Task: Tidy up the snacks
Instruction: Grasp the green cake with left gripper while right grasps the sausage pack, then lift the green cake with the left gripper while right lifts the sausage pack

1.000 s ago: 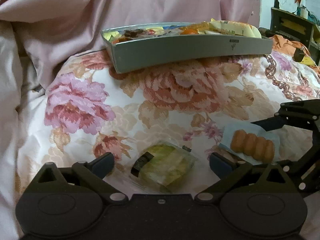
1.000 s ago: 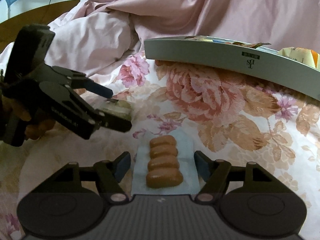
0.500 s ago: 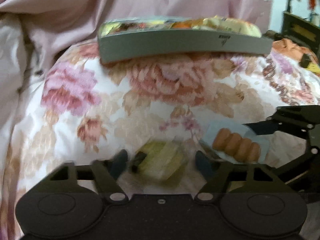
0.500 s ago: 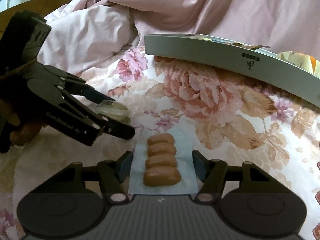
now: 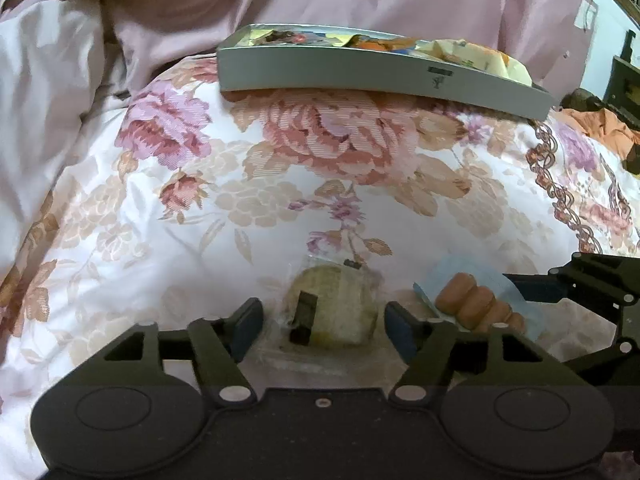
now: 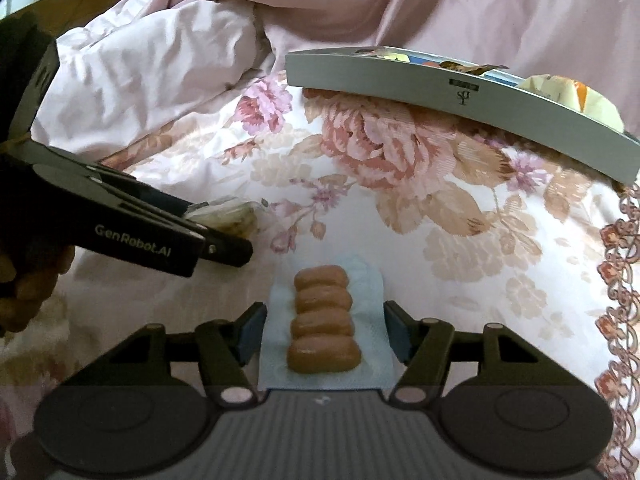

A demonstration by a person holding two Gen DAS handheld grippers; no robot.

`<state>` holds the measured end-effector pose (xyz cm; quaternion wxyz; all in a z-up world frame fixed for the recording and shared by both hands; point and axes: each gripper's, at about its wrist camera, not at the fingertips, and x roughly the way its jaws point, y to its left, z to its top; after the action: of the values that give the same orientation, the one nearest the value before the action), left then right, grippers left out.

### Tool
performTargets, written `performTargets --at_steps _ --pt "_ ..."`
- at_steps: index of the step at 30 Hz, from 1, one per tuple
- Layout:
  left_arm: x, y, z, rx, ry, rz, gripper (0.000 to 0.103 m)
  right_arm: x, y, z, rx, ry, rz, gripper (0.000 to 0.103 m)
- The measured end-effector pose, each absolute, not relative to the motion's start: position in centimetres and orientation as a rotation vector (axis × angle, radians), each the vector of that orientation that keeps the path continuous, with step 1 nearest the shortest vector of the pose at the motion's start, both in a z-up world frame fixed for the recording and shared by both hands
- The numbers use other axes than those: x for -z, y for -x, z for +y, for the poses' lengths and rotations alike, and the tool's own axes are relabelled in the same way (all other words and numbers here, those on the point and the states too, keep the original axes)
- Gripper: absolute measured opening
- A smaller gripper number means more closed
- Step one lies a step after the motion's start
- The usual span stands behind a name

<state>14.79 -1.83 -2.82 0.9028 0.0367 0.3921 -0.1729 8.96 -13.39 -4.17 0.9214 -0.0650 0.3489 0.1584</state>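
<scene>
Snacks point(image 6: 323, 320) before gray tray point(image 6: 460, 108)

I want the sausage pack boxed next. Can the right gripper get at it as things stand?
Probably yes. The right gripper is open with the sausage pack lying between its fingers, nothing on top. The left gripper sits off to the side, around the green-wrapped snack.

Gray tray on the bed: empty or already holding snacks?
Holding snacks. Wrappers, yellow and orange, show above the gray tray's rim in both views; how full it is, cannot tell.
</scene>
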Motion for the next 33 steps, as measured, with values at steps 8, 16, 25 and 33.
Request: performTargets --at_steps 8,16,25,33 --pt "3.7 -15.8 -1.9 0.367 -0.115 0.772 0.079 5.1 -8.4 -13.0 -0.306 0.141 0.673 0.082" --pt "3.5 -15.3 -2.7 0.350 -0.169 0.767 0.059 5.5 -8.4 -12.7 -0.297 0.129 0.661 0.072" --pt "3.1 -14.5 -3.4 0.297 -0.166 0.771 0.052 5.2 -8.0 -12.4 -0.275 0.165 0.632 0.064" --pt "3.1 -14.4 -3.4 0.277 -0.146 0.761 0.052 5.0 -7.9 -12.0 -0.249 0.229 0.599 0.062"
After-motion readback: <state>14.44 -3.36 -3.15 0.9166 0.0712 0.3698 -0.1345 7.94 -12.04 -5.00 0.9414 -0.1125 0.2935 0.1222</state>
